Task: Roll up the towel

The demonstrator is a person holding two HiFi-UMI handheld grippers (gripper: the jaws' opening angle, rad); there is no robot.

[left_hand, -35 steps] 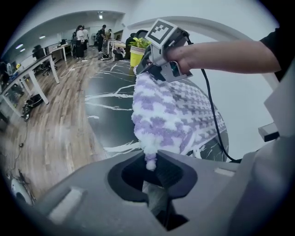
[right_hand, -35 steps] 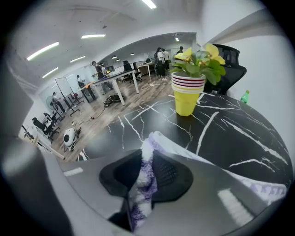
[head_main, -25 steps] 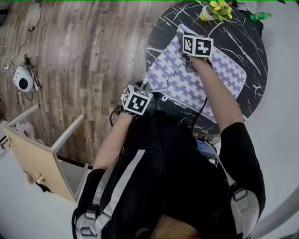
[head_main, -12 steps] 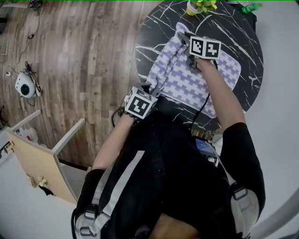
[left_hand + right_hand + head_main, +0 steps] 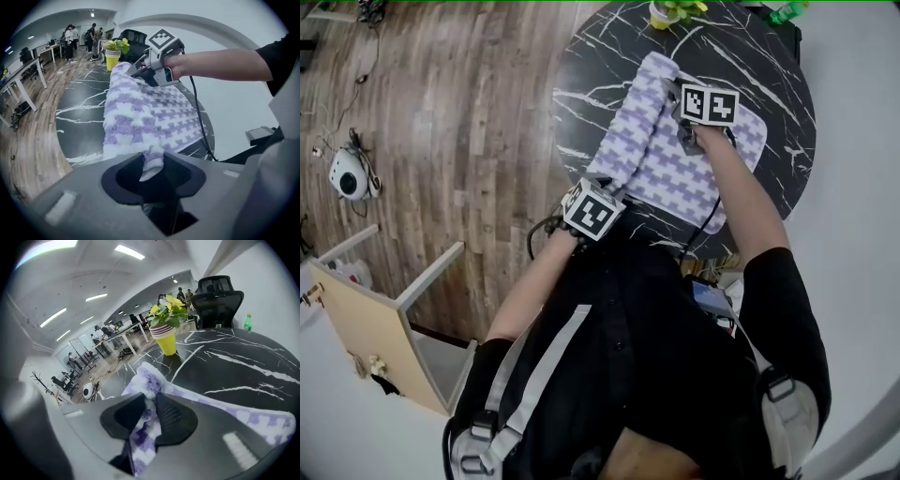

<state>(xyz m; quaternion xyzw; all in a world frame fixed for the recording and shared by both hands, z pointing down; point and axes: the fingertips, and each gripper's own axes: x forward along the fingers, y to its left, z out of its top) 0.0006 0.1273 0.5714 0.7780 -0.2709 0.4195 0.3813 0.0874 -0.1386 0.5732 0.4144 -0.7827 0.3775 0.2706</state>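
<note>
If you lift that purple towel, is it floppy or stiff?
Probably floppy: the towel bends into a soft fold where the right tool pinches it. Its fuzzy pile likely grips rather than slips.

The towel (image 5: 673,169) is a thick, fluffy terry cloth with a rough, soft pile. The table (image 5: 769,66) looks like polished black stone with white veins, smooth and glossy. The floor (image 5: 469,112) is wood planks with visible grain. The right tongs (image 5: 151,398) are matt grey plastic, with black ribbed pads (image 5: 171,416).
</note>
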